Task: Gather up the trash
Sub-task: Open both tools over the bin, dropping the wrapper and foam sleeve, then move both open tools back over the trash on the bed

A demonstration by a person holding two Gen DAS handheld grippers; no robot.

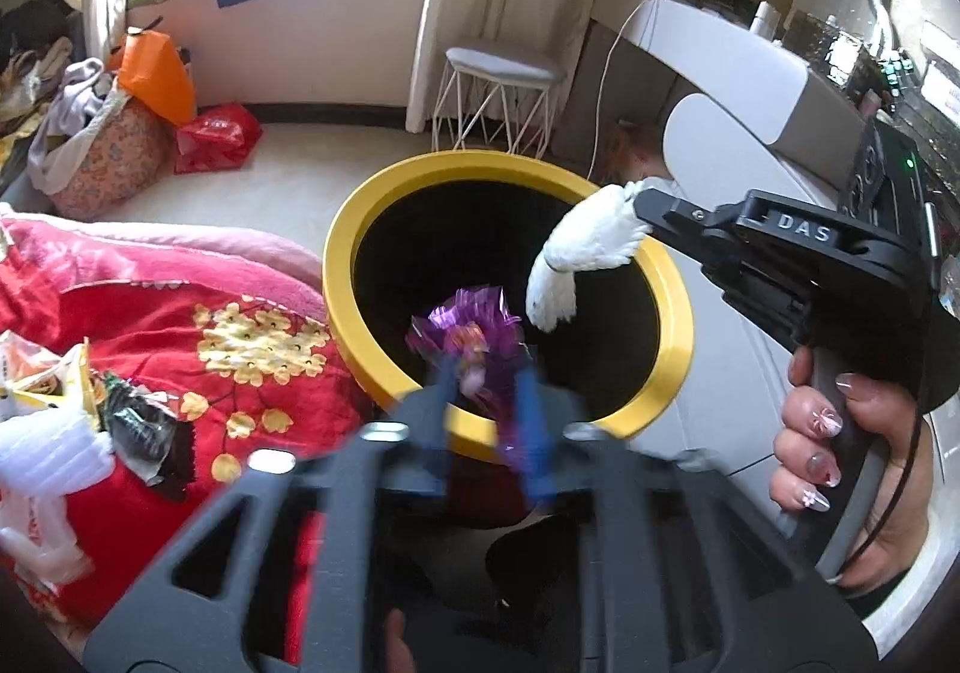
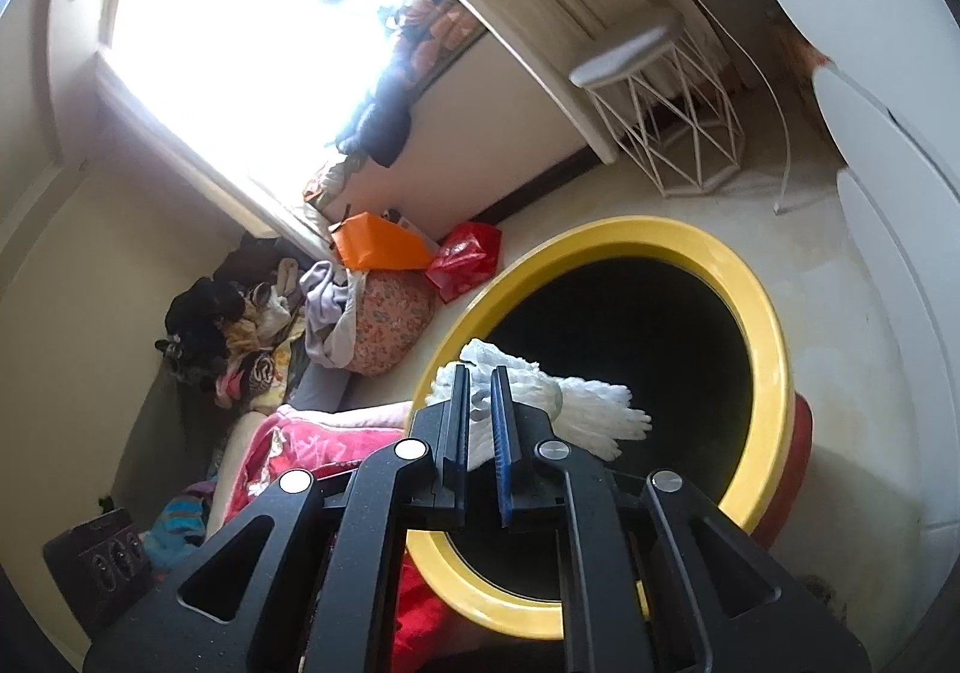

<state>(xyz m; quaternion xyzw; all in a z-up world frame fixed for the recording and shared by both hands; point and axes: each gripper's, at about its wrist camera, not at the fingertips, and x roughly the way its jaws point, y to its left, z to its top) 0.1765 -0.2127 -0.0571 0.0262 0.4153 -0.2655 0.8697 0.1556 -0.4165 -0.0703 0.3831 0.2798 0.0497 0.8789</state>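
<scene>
Left gripper [image 1: 489,403] jaws parted around purple foil wrapper [image 1: 465,340]; my right gripper [image 2: 480,421] clamps white crumpled tissue [image 2: 591,412] over yellow-rimmed round bin [image 2: 756,313].

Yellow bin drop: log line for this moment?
phase: drop | left hand-held gripper: open, purple wrapper between fingers | right hand-held gripper: holding white tissue | both over yellow bin

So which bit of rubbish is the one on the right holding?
Find the big yellow-rimmed bin beside the red bed cover. Over its dark mouth the right gripper pinches a white fringed wad. Unlike the shiny purple wrapper between the left gripper's fingers, it is matt and stringy.
</scene>
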